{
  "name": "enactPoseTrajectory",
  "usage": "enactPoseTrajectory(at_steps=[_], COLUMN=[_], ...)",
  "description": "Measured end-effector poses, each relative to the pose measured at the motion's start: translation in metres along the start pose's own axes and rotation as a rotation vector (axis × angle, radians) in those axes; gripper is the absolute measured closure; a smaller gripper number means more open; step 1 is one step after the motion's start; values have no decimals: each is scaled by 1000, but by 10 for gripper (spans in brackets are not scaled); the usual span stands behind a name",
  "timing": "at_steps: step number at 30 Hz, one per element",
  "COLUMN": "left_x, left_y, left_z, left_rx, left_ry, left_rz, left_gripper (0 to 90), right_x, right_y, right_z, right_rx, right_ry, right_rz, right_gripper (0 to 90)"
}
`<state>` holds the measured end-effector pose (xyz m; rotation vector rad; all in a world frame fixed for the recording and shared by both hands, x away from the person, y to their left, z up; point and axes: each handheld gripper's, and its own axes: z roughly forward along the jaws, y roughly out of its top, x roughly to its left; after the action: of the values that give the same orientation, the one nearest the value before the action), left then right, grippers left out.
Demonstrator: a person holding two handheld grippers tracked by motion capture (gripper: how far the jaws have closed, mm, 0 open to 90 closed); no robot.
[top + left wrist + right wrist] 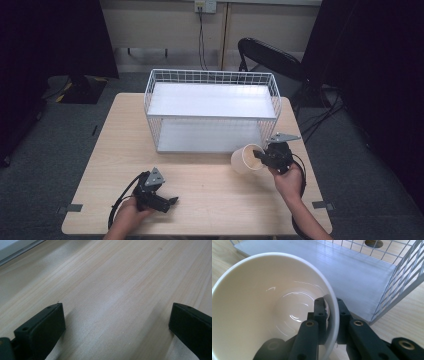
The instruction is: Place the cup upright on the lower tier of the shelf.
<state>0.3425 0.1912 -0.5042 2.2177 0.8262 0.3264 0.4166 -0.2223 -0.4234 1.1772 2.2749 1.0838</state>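
A cream-white cup (246, 158) hangs tilted above the table, in front of the right end of the white wire shelf rack (212, 108). My right gripper (261, 155) is shut on the cup's rim, one jaw inside the cup and one outside, as the right gripper view shows at the rim (333, 315). The cup (269, 305) looks empty inside. My left gripper (170, 202) rests low over the wooden table near its front edge. Its jaws stand wide apart with only bare wood (117, 297) between them.
The rack has two white shelves and an open front, with its lower shelf (352, 272) just behind the cup. A black chair (270, 57) stands behind the table. Dark curtains hang on both sides.
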Motion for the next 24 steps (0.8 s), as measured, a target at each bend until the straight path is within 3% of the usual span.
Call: enactPoseTrajectory(at_steps=[24], left_x=[0], left_y=[0], left_z=[0], left_rx=[0], left_ry=[0], left_rz=[0], left_gripper=[1], right_x=[11], right_y=[24], right_z=[12], right_rx=[-41], right_ry=[-69], right_rz=[1], right_gripper=[836])
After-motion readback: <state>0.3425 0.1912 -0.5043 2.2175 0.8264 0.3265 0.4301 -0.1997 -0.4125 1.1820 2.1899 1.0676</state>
